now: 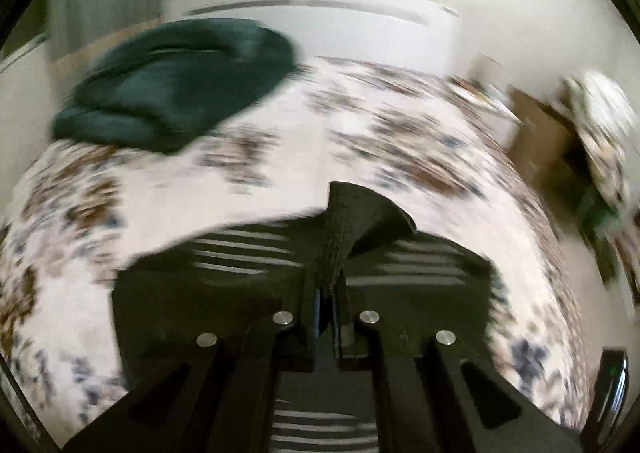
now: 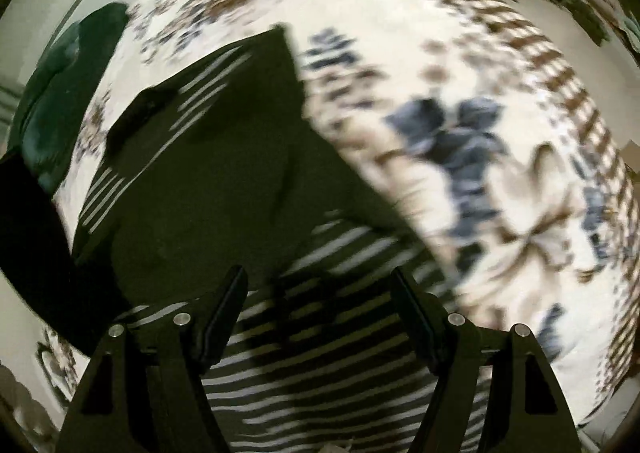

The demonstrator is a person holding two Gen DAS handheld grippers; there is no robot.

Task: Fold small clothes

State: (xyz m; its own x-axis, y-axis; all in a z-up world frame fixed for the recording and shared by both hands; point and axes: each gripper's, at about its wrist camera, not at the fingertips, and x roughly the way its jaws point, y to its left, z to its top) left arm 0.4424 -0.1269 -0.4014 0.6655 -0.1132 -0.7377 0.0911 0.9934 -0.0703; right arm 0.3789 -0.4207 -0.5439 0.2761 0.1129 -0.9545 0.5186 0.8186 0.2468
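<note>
A black garment with white stripes [image 1: 224, 277] lies on a floral bedspread [image 1: 400, 141]. My left gripper [image 1: 330, 285] is shut on a raised fold of that garment, and the pinched cloth stands up above the fingertips. In the right wrist view the same garment [image 2: 224, 181] spreads under and ahead of my right gripper [image 2: 320, 281], which is open with its fingers [image 2: 228, 305] wide apart just above the striped part. Both views are motion-blurred.
A folded dark green garment [image 1: 180, 85] lies at the far left of the bed; it also shows in the right wrist view [image 2: 60, 93]. A white headboard [image 1: 320, 25] stands behind. Cardboard boxes [image 1: 544, 133] and clutter sit beside the bed at right.
</note>
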